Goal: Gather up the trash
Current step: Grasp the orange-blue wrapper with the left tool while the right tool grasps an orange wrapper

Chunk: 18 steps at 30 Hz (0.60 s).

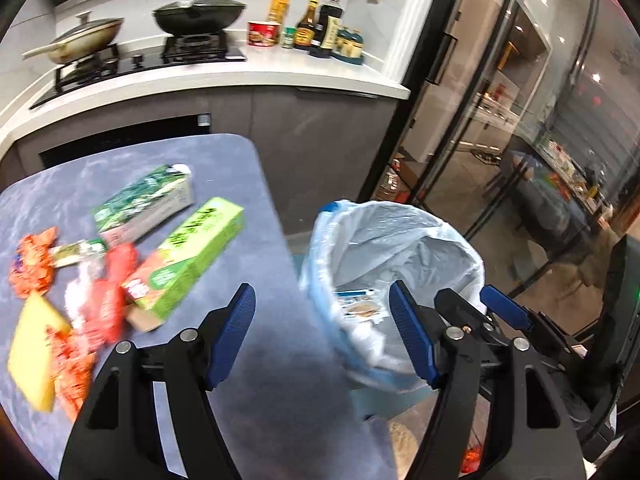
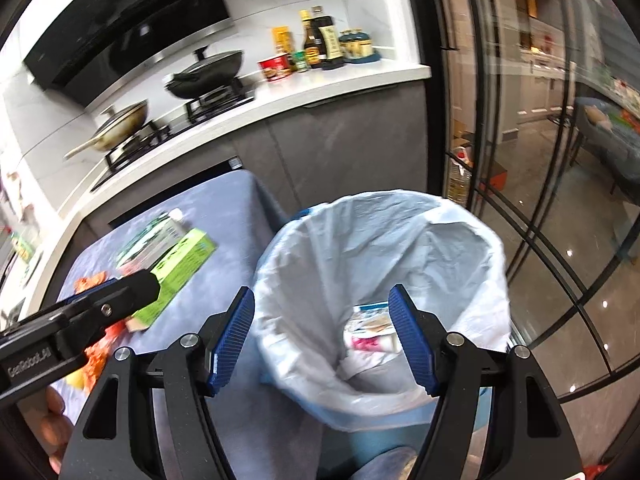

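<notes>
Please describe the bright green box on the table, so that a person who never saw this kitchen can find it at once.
Start at the blue table that stands before the stove counter. Among the trash on it lies the long light-green box, nearest the lined trash bin. The darker green carton behind it is patterned; this one has bold black lettering.

Indoor light was even and fairly bright, from ceiling spots mirrored as glare points in glass doors [image 1: 520, 128] at right. Strong fisheye bending, dark vignette at corners. Motion blur smeared wrappers [image 1: 68, 312] on near-left bench [image 1: 260, 360]; far stove area stayed sharper. Shadows were soft.
</notes>
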Available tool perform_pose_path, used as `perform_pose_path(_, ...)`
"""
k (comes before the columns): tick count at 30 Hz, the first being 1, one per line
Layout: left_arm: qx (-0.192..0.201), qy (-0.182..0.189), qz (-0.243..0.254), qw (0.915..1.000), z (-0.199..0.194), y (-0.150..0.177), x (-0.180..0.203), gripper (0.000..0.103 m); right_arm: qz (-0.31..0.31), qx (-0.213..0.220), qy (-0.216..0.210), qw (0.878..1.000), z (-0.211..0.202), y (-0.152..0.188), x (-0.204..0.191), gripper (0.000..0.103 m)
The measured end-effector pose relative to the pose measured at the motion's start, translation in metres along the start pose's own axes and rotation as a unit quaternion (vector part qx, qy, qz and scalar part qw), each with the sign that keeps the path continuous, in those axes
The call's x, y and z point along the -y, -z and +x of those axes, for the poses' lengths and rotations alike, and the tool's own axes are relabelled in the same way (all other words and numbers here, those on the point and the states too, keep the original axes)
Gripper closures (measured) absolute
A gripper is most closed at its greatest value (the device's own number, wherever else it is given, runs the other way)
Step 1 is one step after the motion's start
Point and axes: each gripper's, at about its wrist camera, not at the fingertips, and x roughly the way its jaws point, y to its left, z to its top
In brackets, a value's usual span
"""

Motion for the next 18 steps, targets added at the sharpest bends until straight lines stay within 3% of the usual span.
perform_pose_path(10,0.004,-0.061,-0.040,0.9973,-0.046,0.030,-0.078,0.037,-0.060,-0.029,-0.050,0.997,-0.009,0.030,-0.083,0.036)
perform_pose_path(18,0.003,-0.112,-0.087,0.9899,-0.080,0.058,-0.153,0.037,-0.112,-0.067,-0.099,0.987,-0.005,0.064,-0.161,0.036)
